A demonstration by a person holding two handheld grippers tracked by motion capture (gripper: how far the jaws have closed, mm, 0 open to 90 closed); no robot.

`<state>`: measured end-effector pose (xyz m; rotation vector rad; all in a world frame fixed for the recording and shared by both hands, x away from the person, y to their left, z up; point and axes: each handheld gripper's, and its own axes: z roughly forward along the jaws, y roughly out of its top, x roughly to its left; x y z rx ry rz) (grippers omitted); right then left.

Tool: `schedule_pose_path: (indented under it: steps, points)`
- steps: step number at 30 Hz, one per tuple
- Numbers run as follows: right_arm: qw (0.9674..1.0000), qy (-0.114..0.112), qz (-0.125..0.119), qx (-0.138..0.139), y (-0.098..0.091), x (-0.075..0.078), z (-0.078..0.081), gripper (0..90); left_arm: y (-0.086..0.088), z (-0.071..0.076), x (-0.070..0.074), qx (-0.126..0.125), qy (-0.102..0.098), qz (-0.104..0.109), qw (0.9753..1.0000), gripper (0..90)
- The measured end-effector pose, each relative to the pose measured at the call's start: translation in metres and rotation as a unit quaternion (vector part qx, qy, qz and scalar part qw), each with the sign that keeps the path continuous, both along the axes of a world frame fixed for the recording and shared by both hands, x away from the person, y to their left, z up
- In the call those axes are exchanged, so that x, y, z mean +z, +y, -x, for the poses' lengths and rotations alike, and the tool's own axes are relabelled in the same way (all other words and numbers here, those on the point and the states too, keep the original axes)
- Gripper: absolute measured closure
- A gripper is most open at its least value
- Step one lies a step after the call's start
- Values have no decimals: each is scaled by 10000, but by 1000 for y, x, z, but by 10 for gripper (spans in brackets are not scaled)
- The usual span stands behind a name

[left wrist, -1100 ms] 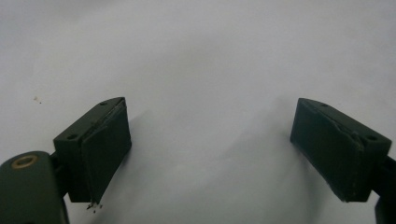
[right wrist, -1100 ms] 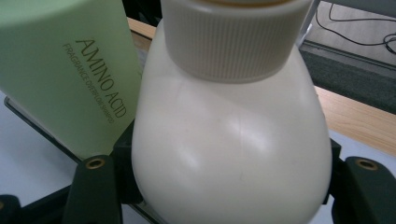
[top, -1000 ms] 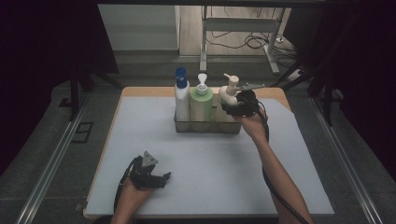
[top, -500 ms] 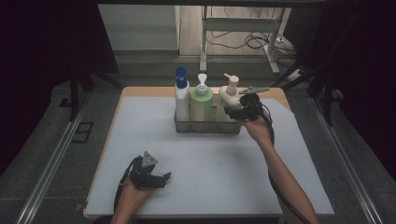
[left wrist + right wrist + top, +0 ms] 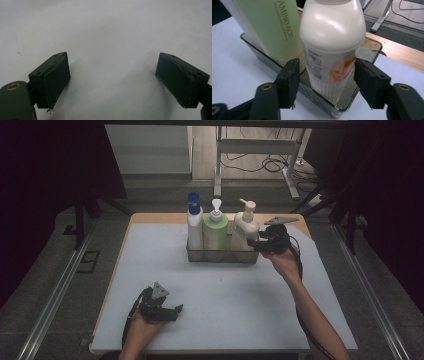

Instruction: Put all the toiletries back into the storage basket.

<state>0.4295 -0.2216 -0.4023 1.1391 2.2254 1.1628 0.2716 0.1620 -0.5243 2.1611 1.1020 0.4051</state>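
Behind the tray wall, cream bottle's base, half hidden.

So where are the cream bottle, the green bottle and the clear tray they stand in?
cream bottle (image 5: pixel 332 32), right gripper view, on its rounded shoulder.
green bottle (image 5: pixel 272 27), right gripper view, on its printed front.
clear tray (image 5: pixel 372 48), right gripper view, on its far corner rim.
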Motion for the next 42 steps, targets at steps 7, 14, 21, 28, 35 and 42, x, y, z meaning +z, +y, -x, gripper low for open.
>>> schedule_pose_path:
  steps: [7, 14, 21, 28, 35, 42]
  points:
    - [9999, -28, 151, 61, -7, 1, 8, 516, 0, 0, 0, 0, 0, -1, 10000, 119]
    - [9998, -73, 192, -87, -17, -1, 10, 633, 0, 0, 0, -1, -1, -2, 10000, 119]
    - [9992, -84, 90, -370, -27, -5, 1, 816, 0, 0, 0, -2, 4, -4, 10000, 119]
    - [9980, -113, 198, -582, -26, -13, -13, 900, 0, 0, 0, 0, 1, -1, 10000, 119]
    - [9981, -20, 141, -597, -20, -21, -27, 900, 0, 0, 0, 1, 2, 1, 10000, 119]
    - [9987, 52, 117, -503, -15, -28, -36, 900, 0, 0, 0, 1, 1, -2, 10000, 119]
